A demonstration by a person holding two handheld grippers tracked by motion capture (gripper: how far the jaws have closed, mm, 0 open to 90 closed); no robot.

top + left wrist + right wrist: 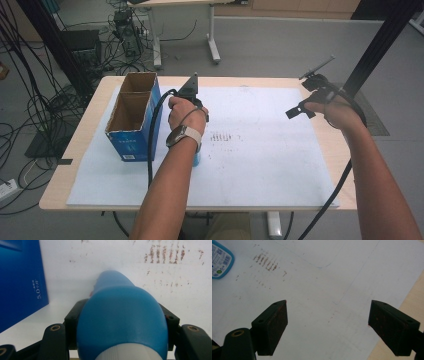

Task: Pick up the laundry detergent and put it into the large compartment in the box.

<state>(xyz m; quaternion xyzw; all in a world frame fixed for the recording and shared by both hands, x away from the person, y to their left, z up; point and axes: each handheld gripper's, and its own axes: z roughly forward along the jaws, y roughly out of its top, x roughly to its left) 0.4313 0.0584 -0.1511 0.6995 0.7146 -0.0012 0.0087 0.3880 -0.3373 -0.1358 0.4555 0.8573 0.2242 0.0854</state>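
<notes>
I count one blue bottle (122, 322) clamped in my left gripper (122, 325), one cardboard box (134, 116), and my right gripper (328, 327) gaping wide, holding nothing.

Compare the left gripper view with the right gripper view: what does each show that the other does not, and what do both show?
Left gripper view: the left tool shut on a blue bottle, with the blue side of the cardboard box beside it. Right gripper view: the right tool open with nothing between its jaws, the wooden table edge, and the bottle's printed label. Both: the white sheet with brown smudges, and the bottle.
</notes>
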